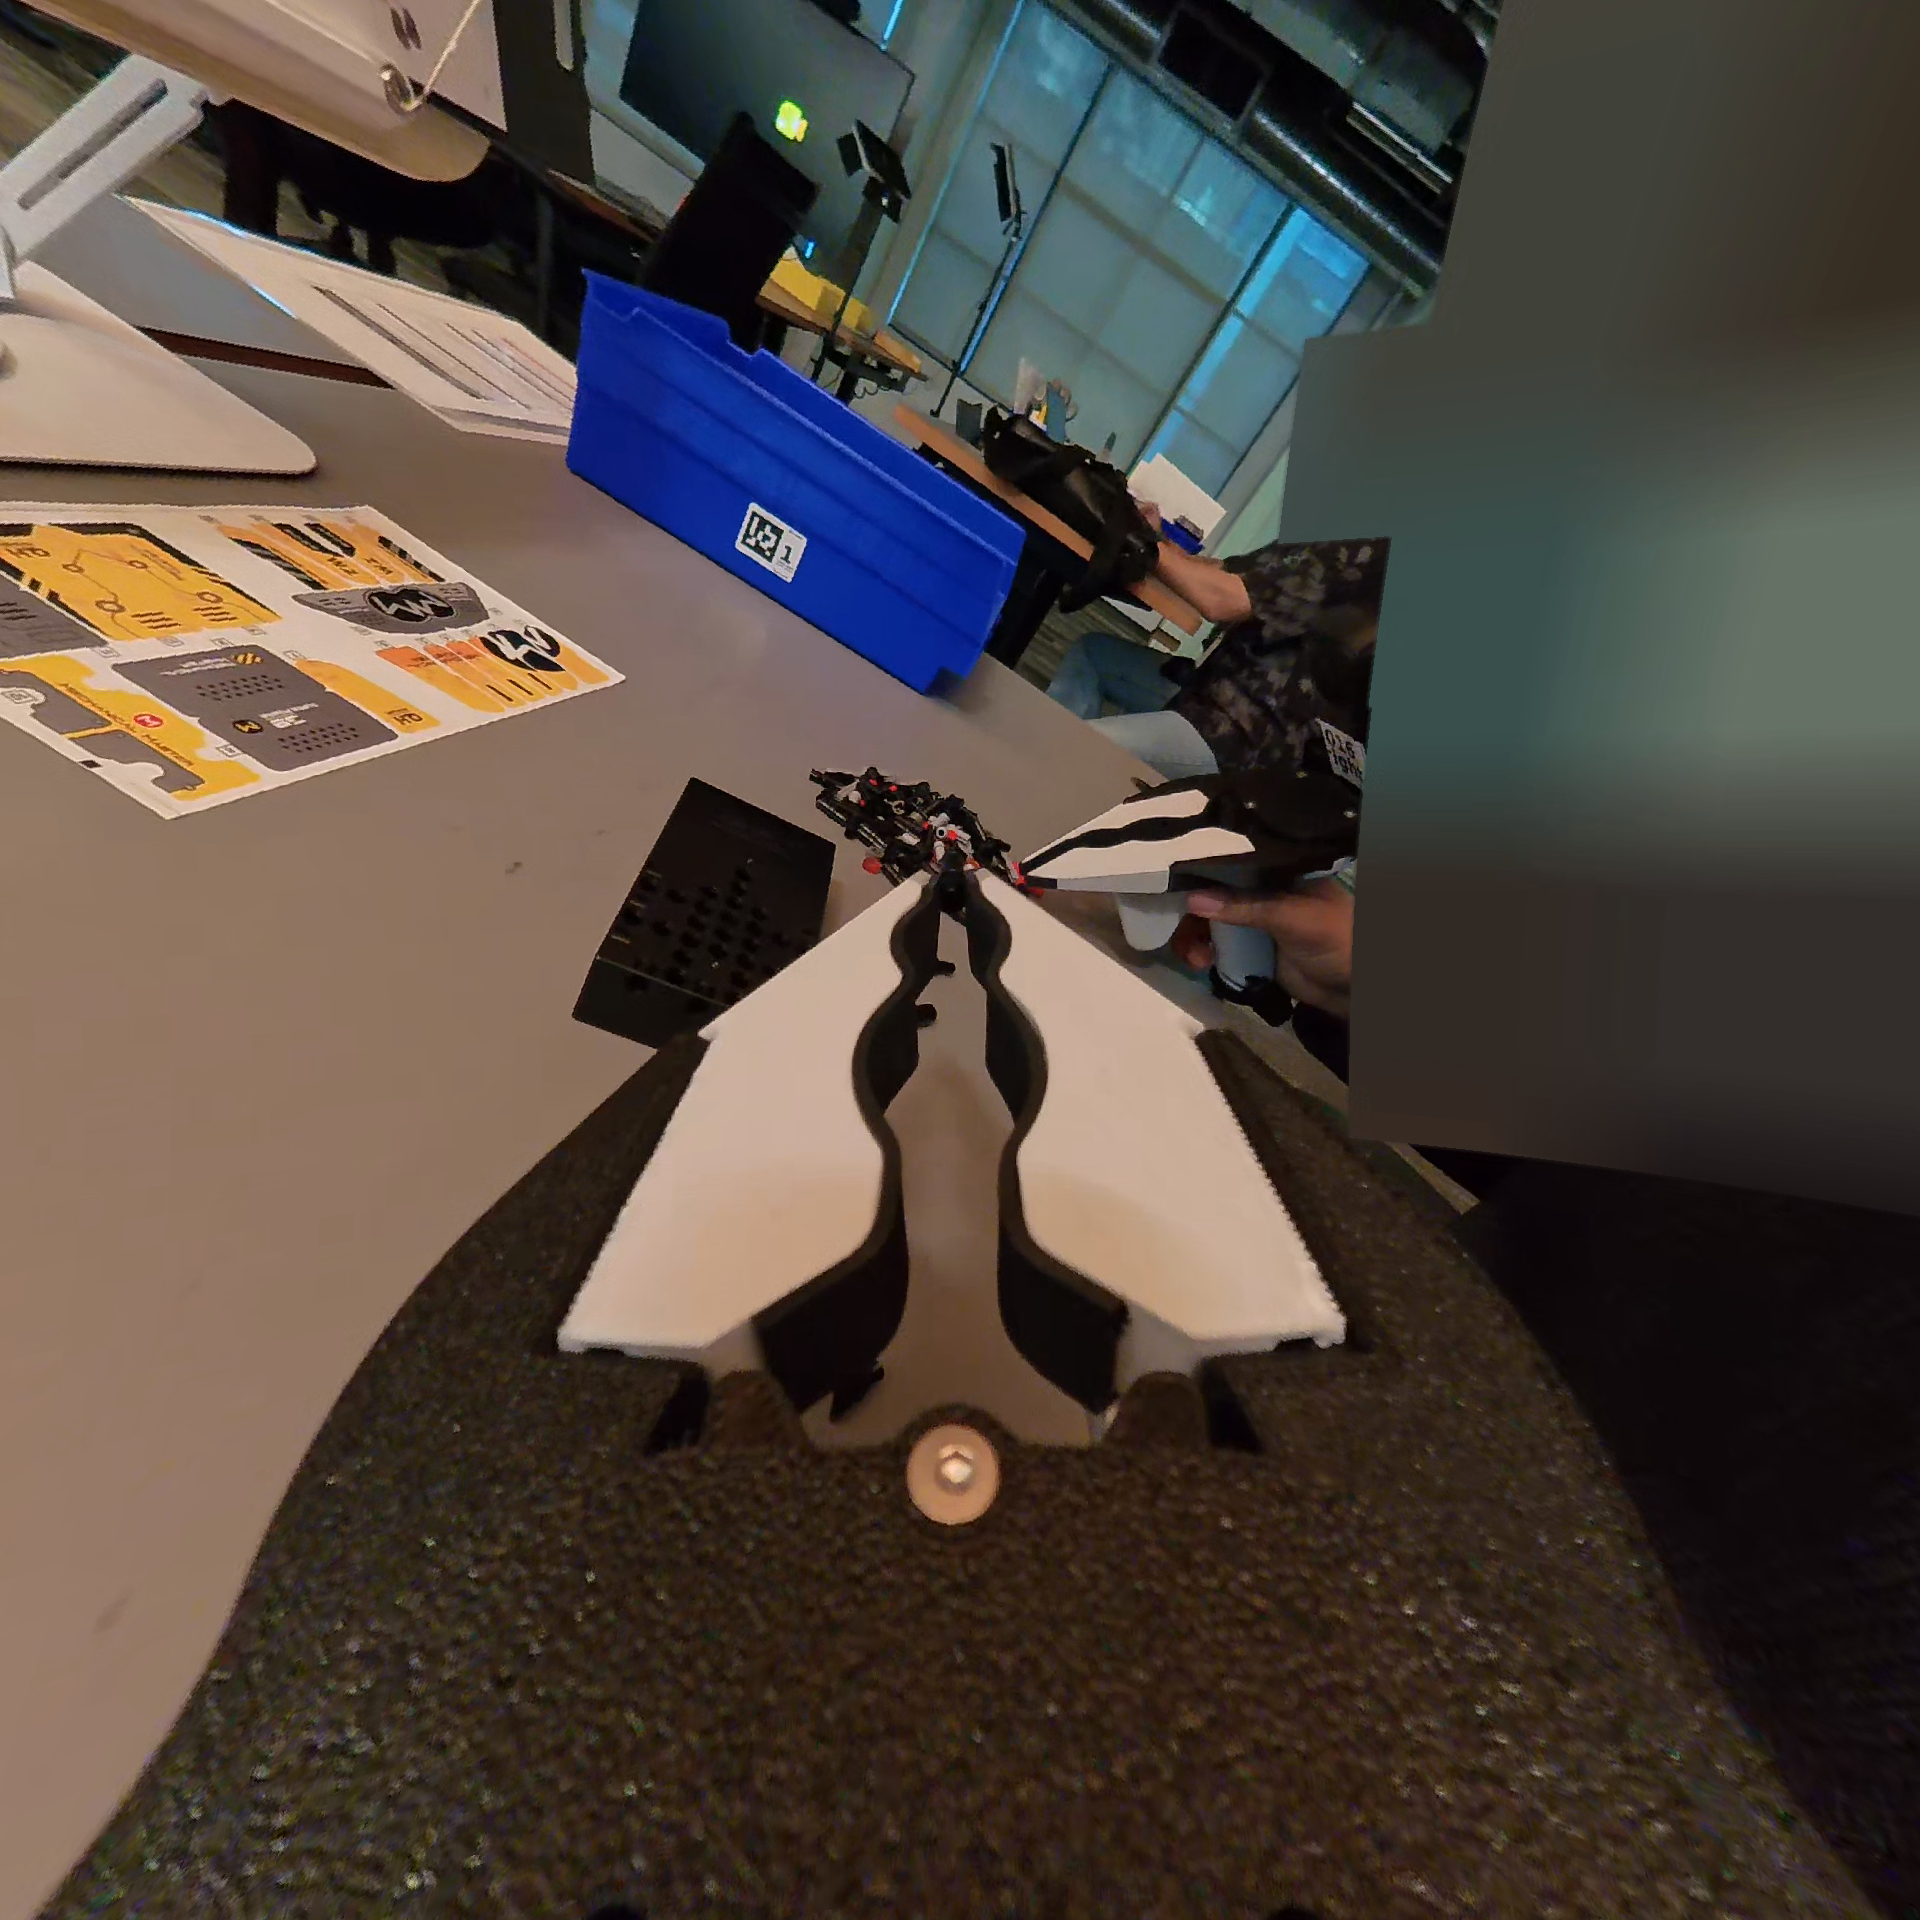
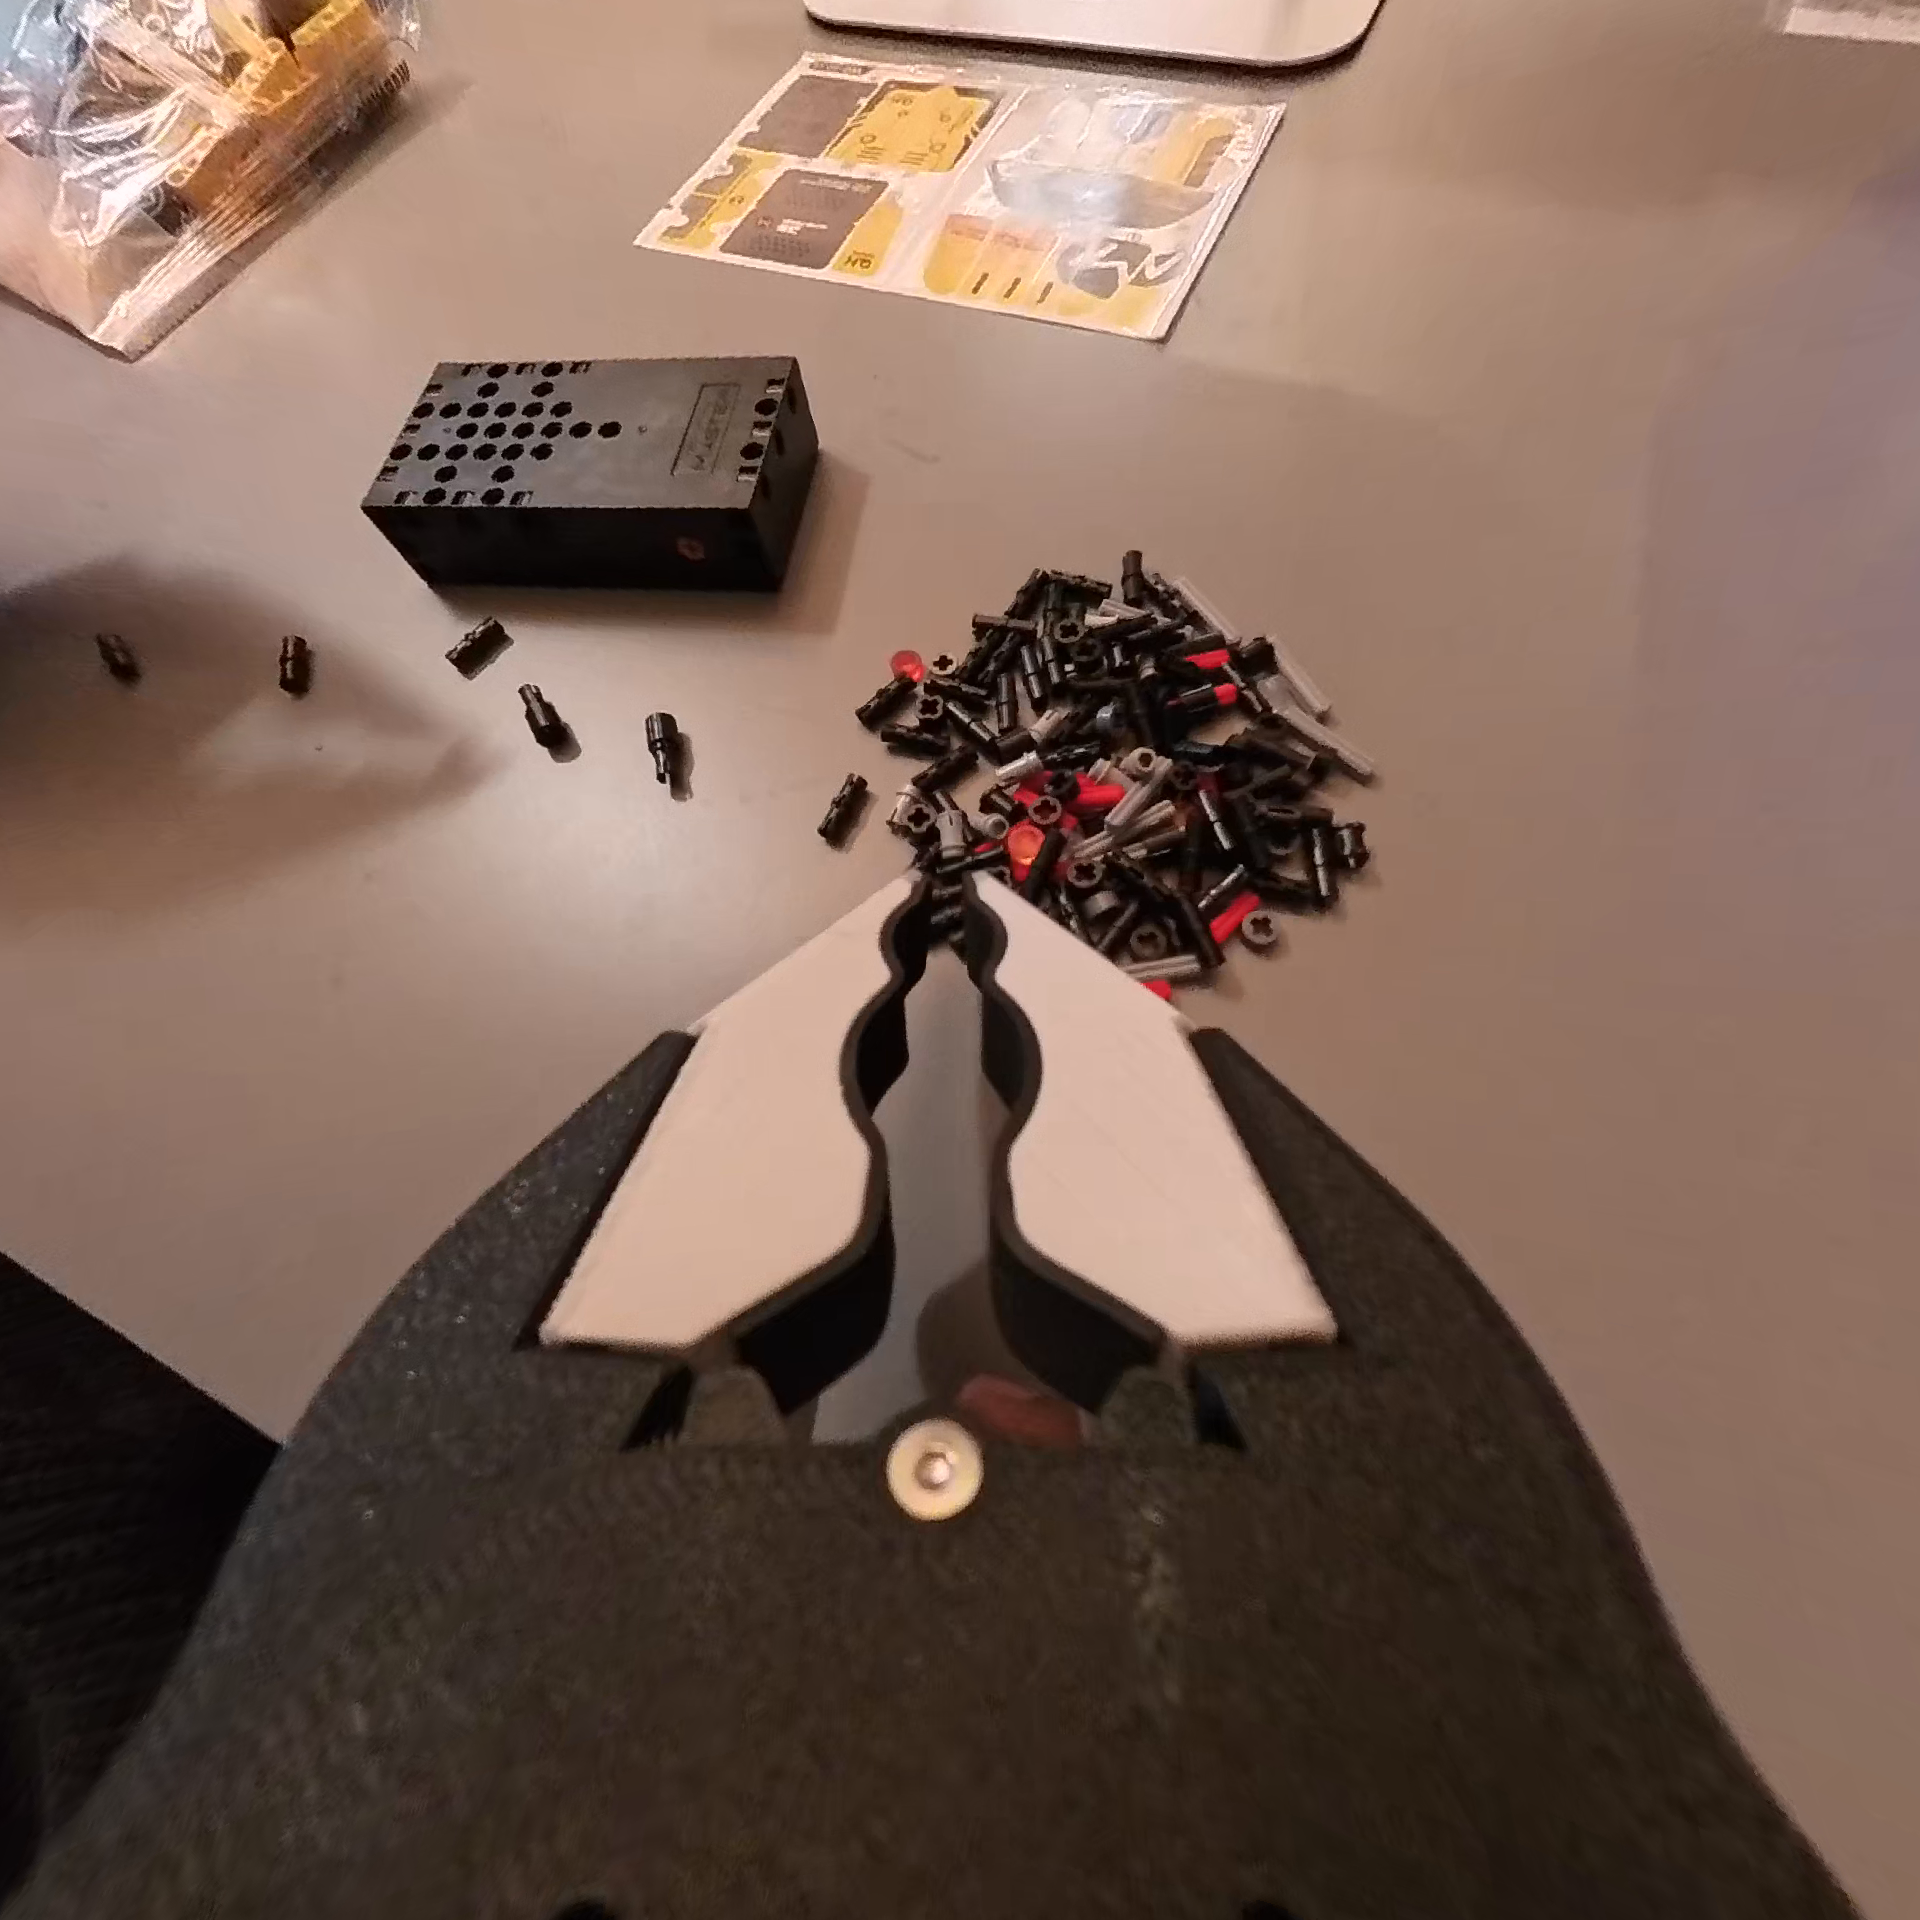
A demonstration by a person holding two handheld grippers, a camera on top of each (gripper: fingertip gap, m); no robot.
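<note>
Left claw (image 1: 951, 883): nearly closed, white fingers with black wavy pads, tips meeting at the near edge of the pile; a dark shape sits between the tips, but whether a piece is actually pinched cannot be told.
Right claw (image 2: 948, 902): tips close together, pinching a small black pin (image 2: 945, 906) at the near-left edge of the pile; also visible in the left wrist view (image 1: 1039, 871), held in a person's hand (image 1: 1283, 930), pointing at the pile from the right.
Pile of small parts (image 2: 1122, 769): heap of short black pins, grey and red connectors, a few round red pieces, lying on the desk (image 2: 1558, 727) just ahead of both claws; seen edge-on from the left (image 1: 909, 816).
Loose pins (image 2: 540, 715): several single black pieces scattered in a rough row left of the pile, apart from one another.
Black block (image 2: 592, 473): rectangular, top face drilled with round holes, flat on the desk beyond the loose pins; beside the pile (image 1: 712, 914).
Sticker sheet (image 2: 966, 197): yellow, grey and black shapes, flat, farther back (image 1: 260, 644).
Clear bags (image 2: 187, 145): yellow parts inside, far left corner.
Blue bin (image 1: 790, 488): at the desk's far edge, a square printed marker on its side.
</note>
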